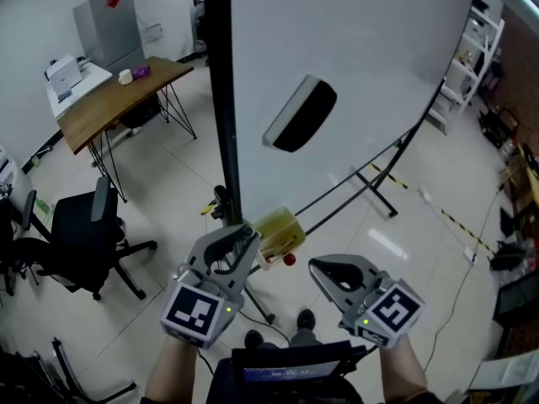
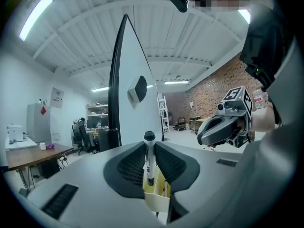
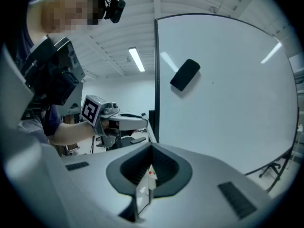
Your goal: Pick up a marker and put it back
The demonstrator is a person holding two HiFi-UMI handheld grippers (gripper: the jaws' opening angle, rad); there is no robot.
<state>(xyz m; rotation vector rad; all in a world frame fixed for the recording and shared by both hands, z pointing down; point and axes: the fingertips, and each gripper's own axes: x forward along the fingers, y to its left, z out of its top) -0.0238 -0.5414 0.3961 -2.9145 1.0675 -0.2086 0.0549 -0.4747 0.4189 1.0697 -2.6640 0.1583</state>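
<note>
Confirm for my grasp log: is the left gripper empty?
No, the left gripper view shows a marker with a black cap standing upright, clamped between the jaws of the left gripper.

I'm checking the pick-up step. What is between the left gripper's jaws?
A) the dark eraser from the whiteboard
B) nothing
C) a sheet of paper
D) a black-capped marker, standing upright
D: in the left gripper view, the left gripper has its jaws closed on a black-capped marker, upright above the yellowish holder.
</note>
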